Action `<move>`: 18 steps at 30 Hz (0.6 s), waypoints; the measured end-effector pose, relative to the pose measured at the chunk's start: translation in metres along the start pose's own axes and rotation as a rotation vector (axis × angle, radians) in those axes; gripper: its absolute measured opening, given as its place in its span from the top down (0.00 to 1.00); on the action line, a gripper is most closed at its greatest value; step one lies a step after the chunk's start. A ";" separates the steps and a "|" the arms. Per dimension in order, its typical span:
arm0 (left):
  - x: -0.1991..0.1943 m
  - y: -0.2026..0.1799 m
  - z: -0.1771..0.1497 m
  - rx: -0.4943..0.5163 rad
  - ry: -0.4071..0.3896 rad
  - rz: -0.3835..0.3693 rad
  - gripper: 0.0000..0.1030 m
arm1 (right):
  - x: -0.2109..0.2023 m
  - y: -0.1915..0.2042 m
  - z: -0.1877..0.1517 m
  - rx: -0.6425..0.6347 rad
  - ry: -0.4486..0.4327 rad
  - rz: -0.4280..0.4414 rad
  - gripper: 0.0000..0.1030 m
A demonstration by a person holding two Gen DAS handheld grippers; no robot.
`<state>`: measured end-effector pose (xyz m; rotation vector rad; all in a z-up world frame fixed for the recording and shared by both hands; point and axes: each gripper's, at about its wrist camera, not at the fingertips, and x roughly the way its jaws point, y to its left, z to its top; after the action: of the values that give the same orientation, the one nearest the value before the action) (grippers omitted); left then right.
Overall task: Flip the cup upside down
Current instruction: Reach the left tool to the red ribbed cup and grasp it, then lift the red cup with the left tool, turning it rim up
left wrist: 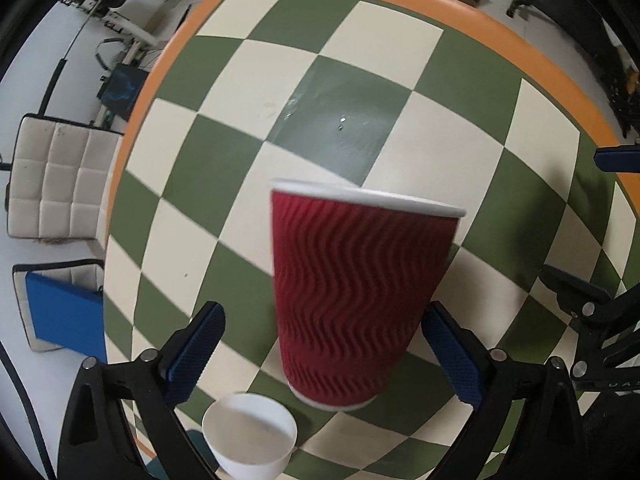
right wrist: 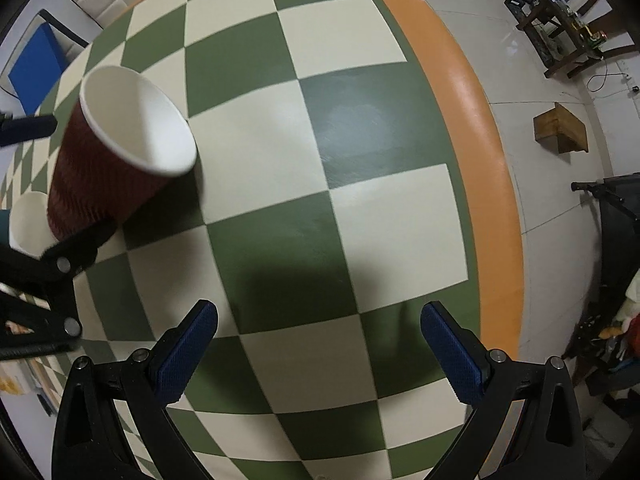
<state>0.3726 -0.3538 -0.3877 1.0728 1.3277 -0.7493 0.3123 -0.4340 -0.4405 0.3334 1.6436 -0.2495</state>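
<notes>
A red ripple paper cup [left wrist: 360,300] with a white rim stands mouth up on the green and cream checkered table [left wrist: 360,60], slightly tilted in the picture. My left gripper [left wrist: 320,356] is open, its blue pads on either side of the cup's lower half; the right pad [left wrist: 452,356] is close to the wall, the left pad stands apart. In the right wrist view the cup [right wrist: 120,152] is at the left, its white inside showing. My right gripper [right wrist: 320,356] is open and empty above bare table.
A small white cup [left wrist: 250,436] stands near the table's front edge, just left of the red cup; it also shows in the right wrist view [right wrist: 28,220]. The table has an orange rim [right wrist: 492,184]. A cushioned chair [left wrist: 56,176] stands beyond the left edge.
</notes>
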 end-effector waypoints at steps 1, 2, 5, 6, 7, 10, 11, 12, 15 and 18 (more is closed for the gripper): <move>0.001 0.001 0.001 0.000 -0.002 -0.011 0.20 | 0.000 0.000 0.000 -0.002 0.001 -0.006 0.00; 0.003 0.001 0.002 -0.002 0.004 -0.024 0.25 | -0.001 -0.001 -0.001 -0.002 0.002 -0.012 0.00; 0.004 0.003 0.004 -0.022 -0.001 -0.032 0.29 | -0.003 -0.001 -0.002 0.002 0.005 -0.017 0.00; 0.005 0.006 0.004 -0.050 -0.003 -0.044 0.29 | -0.005 -0.002 -0.002 0.003 0.003 -0.021 0.00; 0.005 0.009 0.003 -0.075 -0.005 -0.060 0.29 | -0.006 -0.001 -0.003 0.006 0.003 -0.020 0.00; 0.008 0.027 0.000 -0.212 -0.002 -0.130 0.29 | -0.008 0.000 -0.006 0.014 0.000 -0.021 0.00; 0.010 0.034 -0.003 -0.276 0.005 -0.161 0.29 | -0.010 0.001 -0.007 0.016 -0.001 -0.020 0.00; 0.012 0.042 -0.007 -0.350 0.014 -0.196 0.29 | -0.011 0.002 -0.008 0.017 -0.001 -0.018 0.00; 0.019 0.058 -0.025 -0.547 0.033 -0.294 0.29 | -0.014 0.008 -0.012 0.015 -0.007 -0.019 0.00; 0.025 0.065 -0.047 -0.695 0.045 -0.354 0.29 | -0.020 0.013 -0.020 0.016 -0.013 -0.012 0.00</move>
<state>0.4174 -0.2830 -0.3965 0.3047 1.6679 -0.4503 0.3003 -0.4160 -0.4186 0.3334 1.6321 -0.2729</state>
